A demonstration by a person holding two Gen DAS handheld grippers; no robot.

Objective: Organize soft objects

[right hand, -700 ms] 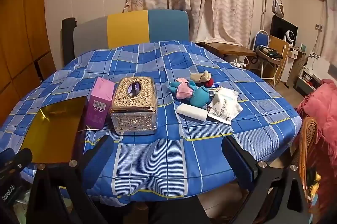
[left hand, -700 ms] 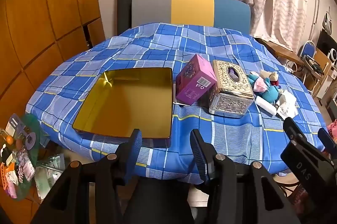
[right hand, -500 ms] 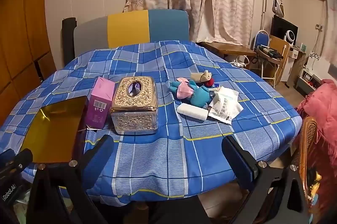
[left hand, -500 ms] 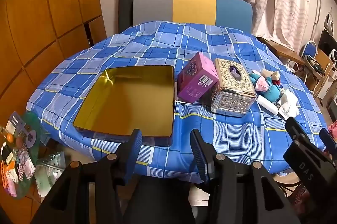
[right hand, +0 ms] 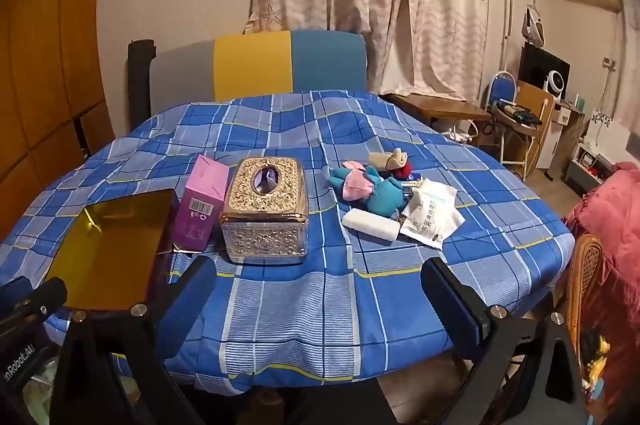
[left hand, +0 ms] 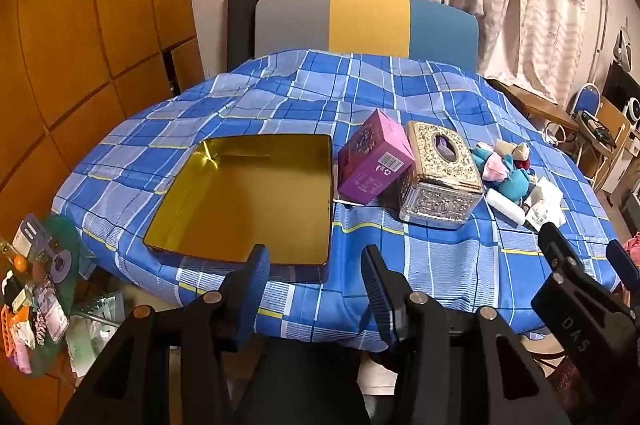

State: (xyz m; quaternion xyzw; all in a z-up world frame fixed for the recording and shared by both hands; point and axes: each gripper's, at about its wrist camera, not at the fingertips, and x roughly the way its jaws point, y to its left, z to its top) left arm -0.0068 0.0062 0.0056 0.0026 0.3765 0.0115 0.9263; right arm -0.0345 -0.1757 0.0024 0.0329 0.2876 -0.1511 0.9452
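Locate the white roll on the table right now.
In the right wrist view the white roll lies right of centre on the checked cloth, just in front of the teal plush toy, with the white packet at its right end.

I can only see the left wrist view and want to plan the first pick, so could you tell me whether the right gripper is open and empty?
Observer: Yes. In the right wrist view, the right gripper stands wide open with nothing between its fingers.
Operator: Thank you. Which soft item lies nearest in front of it?
Observer: The rolled white cloth does, just in front of the teal plush toy. Only bare tablecloth lies between it and the gripper.
Operator: Is there anything beside the table on that side?
Observer: A rattan chair back stands close by the table's right edge.
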